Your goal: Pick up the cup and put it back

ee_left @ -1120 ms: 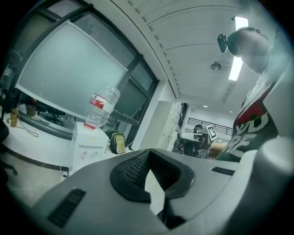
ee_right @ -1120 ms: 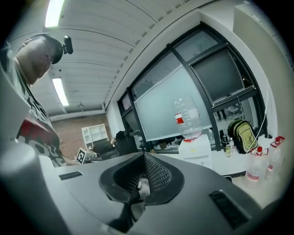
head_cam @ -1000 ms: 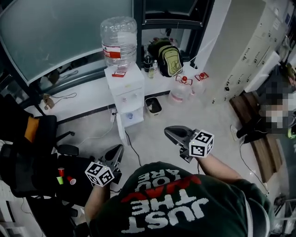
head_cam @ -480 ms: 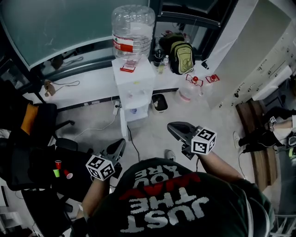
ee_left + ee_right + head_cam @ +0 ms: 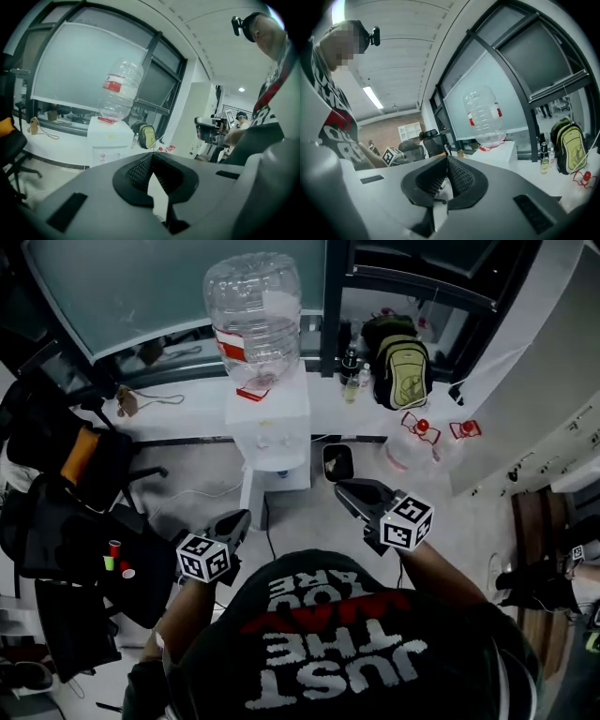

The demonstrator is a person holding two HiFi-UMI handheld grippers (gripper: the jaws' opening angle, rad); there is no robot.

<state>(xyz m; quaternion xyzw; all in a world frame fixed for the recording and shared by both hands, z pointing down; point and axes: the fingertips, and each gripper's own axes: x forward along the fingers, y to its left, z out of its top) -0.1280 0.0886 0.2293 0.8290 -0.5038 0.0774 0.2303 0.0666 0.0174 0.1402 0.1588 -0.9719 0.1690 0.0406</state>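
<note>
Dim, bluish indoor light
Head view darkens toward its corners; both gripper views bulge at edges; ceiling strip light (image 5: 373, 97) glares.

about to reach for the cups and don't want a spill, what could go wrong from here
1. The left tool is shut and empty; it must open before reaching the cups, or it will likely push them over.
2. The cups sit bunched together on a dark surface, so gripping one may knock its neighbours.
3. A cable runs across the floor near the person; stepping towards the cups could snag it.
</note>
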